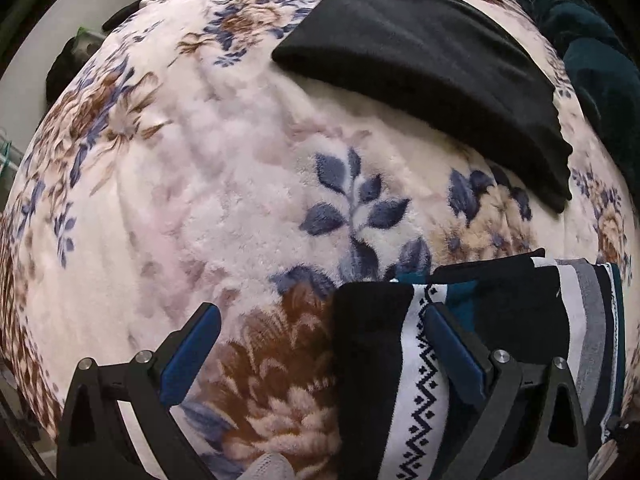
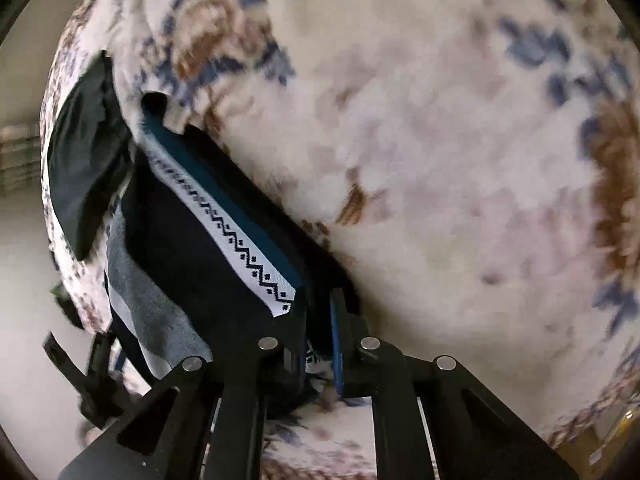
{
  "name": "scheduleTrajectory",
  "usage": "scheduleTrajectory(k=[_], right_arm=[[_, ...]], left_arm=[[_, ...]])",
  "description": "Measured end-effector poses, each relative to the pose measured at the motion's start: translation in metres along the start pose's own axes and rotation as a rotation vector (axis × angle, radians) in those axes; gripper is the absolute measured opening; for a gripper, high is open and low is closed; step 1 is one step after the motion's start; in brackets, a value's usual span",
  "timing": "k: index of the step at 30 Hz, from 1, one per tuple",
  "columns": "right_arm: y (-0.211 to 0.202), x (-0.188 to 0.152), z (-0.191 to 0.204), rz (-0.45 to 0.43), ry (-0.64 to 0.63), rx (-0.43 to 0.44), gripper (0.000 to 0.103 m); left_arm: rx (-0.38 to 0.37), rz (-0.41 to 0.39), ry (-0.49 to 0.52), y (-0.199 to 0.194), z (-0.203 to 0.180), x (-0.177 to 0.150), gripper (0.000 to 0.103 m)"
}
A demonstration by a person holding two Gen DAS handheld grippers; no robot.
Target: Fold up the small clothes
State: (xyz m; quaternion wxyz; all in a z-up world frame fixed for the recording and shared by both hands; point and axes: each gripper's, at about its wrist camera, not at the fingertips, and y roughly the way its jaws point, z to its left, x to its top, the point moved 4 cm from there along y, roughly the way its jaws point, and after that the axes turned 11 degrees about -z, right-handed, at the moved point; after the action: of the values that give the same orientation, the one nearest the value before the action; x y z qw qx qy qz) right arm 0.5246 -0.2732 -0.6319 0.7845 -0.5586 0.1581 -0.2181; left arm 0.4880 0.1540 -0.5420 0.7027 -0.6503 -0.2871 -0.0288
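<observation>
Right tool point(image 2: 320, 332) clenched on corner of patterned garment point(image 2: 224, 224), dark knit with white zigzag band and teal stripe, cloth pinched between blue pads. Left tool point(image 1: 320, 344) released, jaws wide apart; its right finger lies over same garment point(image 1: 432, 360), left finger over bare floral blanket point(image 1: 200, 200). Folded black cloth point(image 1: 424, 68) rests well apart toward blanket's far edge. Dark teal fabric point(image 1: 592, 52) bunched beyond it.
</observation>
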Motion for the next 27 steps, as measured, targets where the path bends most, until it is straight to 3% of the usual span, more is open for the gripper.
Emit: scheduleTrajectory(k=[2, 6, 8, 10, 12, 14, 17, 20, 21, 24, 26, 27], right_arm=[[-0.017, 0.001, -0.006, -0.04, -0.009, -0.017, 0.01], [-0.015, 0.003, -0.012, -0.015, -0.102, -0.104, 0.012], [-0.009, -0.001, -0.017, 0.034, -0.086, -0.08, 0.023], [-0.016, -0.007, -0.024, 0.012, -0.023, 0.024, 0.067], [-0.022, -0.019, -0.028, -0.007, 0.016, 0.13, 0.077], [-0.013, -0.036, -0.032, 0.028, 0.047, 0.237, 0.077], [0.024, -0.066, -0.032, 0.125, 0.071, 0.341, 0.077], [0.062, -0.084, -0.033, 0.176, 0.159, 0.426, 0.077], [0.069, -0.087, -0.032, 0.167, 0.19, 0.45, 0.079], [0.072, -0.089, -0.029, 0.083, 0.258, 0.522, 0.079], [0.07, -0.091, -0.024, 0.047, 0.254, 0.555, 0.063], [0.072, -0.094, -0.019, 0.038, 0.245, 0.561, 0.027]], left_arm=[[0.001, 0.0, 0.017, -0.002, -0.001, 0.002, 0.103], [-0.027, -0.009, 0.008, -0.027, 0.007, -0.006, 0.103], [-0.088, 0.004, -0.043, -0.045, 0.015, -0.022, 0.103], [-0.174, 0.039, -0.111, -0.058, 0.023, -0.044, 0.103], [-0.259, 0.087, -0.173, -0.063, 0.022, -0.066, 0.103], [-0.323, 0.133, -0.202, -0.059, 0.014, -0.09, 0.103], [-0.352, 0.18, -0.207, -0.048, 0.0, -0.113, 0.103], [-0.389, 0.194, -0.299, -0.037, 0.001, -0.125, 0.102], [-0.394, 0.185, -0.312, -0.036, 0.001, -0.123, 0.097], [-0.473, 0.171, -0.291, -0.034, -0.008, -0.117, 0.041], [-0.478, 0.178, -0.256, -0.034, -0.014, -0.11, 0.035], [-0.483, 0.183, -0.245, -0.034, -0.013, -0.105, 0.033]])
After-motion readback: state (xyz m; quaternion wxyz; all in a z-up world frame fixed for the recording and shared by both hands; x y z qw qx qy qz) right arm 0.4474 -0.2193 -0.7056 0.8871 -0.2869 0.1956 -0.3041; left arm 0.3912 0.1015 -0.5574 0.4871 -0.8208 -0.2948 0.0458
